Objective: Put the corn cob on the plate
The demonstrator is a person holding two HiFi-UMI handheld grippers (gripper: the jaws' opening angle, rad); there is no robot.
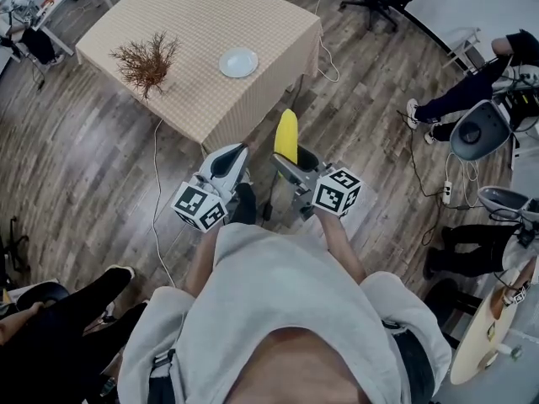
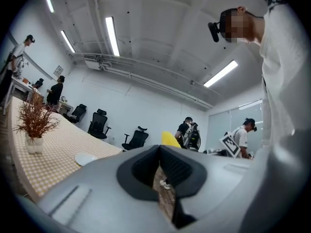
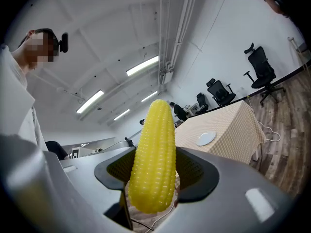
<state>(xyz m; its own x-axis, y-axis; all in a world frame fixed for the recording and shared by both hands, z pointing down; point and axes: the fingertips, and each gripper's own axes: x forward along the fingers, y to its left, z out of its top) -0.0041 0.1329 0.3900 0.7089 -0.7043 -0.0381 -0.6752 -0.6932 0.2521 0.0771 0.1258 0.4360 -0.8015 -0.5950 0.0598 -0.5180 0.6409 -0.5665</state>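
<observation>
Your right hand-held gripper is clamped on the corn cob, which stands upright between the jaws with its tip pointing away from you. Your left hand-held gripper has its jaws drawn together with nothing between them. You hold both over the wooden floor, just short of the desk's nearest corner. The plate lies bare on the desk toward its right-hand edge, apart from the dried plant.
</observation>
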